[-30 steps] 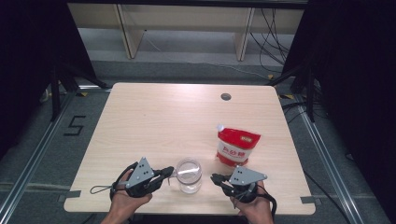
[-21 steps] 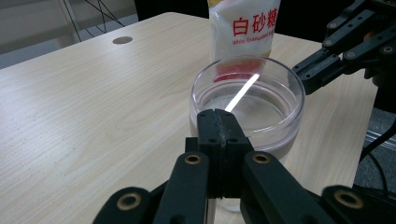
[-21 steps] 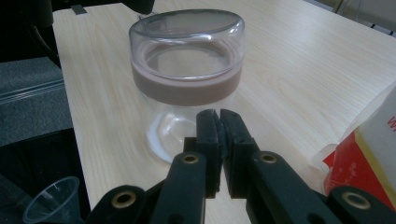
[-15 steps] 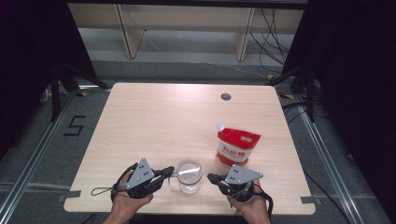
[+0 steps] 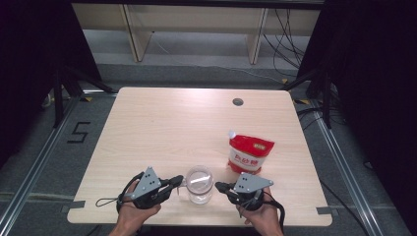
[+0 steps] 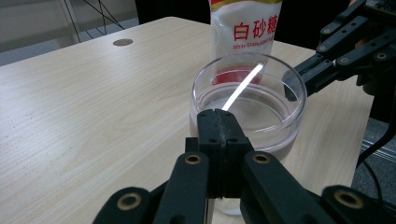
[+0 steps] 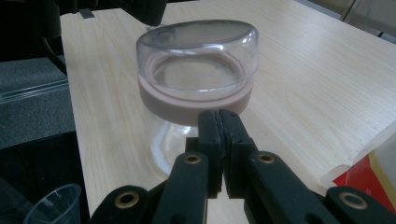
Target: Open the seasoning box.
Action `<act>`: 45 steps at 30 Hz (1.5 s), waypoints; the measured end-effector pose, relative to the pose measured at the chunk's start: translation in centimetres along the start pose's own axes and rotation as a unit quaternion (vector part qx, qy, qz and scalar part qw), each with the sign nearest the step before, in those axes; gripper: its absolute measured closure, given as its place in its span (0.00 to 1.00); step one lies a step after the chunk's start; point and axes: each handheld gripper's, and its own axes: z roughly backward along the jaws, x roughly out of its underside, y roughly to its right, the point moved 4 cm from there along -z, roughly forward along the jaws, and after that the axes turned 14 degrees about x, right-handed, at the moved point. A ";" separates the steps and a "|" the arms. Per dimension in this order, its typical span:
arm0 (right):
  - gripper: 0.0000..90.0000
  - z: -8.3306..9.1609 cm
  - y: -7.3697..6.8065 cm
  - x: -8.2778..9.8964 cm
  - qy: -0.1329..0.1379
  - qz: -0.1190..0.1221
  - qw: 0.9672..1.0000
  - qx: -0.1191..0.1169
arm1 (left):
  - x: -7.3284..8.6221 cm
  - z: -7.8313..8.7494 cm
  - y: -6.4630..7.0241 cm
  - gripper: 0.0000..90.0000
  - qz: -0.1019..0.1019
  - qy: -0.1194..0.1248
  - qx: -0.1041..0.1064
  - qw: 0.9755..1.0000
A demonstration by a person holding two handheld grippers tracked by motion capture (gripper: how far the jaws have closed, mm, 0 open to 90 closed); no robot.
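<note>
We held both black two-jaw grippers, left (image 5: pixel 178 183) and right (image 5: pixel 220 187), closed and empty, flanking the clear round lidded jar (image 5: pixel 198 184). The red-and-white sugar pouch (image 5: pixel 250 154) stood behind-right of it. Any nudge, apparently, could have tipped the jar.

Sugar pouch (image 6: pixel 245 28): top cut off by the left gripper view's upper edge; in the right gripper view only a red and yellow corner enters at the right edge. Glass jar (image 6: pixel 247 109): base hidden behind closed jaws. Small plastic cup (image 7: pixel 53 205): cropped at the bottom edge. Pouch's small print illegible from the high view.
</note>
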 end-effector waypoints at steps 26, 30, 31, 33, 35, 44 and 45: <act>0.99 -0.8 -0.1 -0.5 -0.010 -0.001 1.000 -0.007 | 0.0 0.0 0.0 0.99 0.003 0.004 0.004 1.000; 0.99 -0.6 -0.2 -1.0 -0.002 0.006 1.000 -0.004 | 0.1 0.0 -0.1 0.99 0.007 0.008 0.007 1.000; 0.99 -0.5 -0.2 -1.1 0.000 0.006 1.000 -0.004 | 0.1 0.0 -0.1 0.99 0.007 0.007 0.006 1.000; 0.99 -0.4 -0.2 -1.3 0.003 0.005 1.000 -0.001 | 0.1 0.1 -0.1 0.93 0.015 0.009 0.007 1.000; 0.99 -0.4 -0.3 -1.5 0.006 0.010 1.000 -0.004 | 0.1 0.1 -0.1 0.84 0.014 0.011 0.009 1.000; 0.98 -0.4 -0.5 -2.3 0.014 0.008 1.000 -0.010 | 0.8 1.3 0.5 0.48 0.028 -0.002 -0.003 1.000; 0.98 -0.5 -0.6 -2.7 0.024 0.015 1.000 -0.005 | 1.4 1.5 0.5 0.45 0.037 -0.005 -0.009 0.999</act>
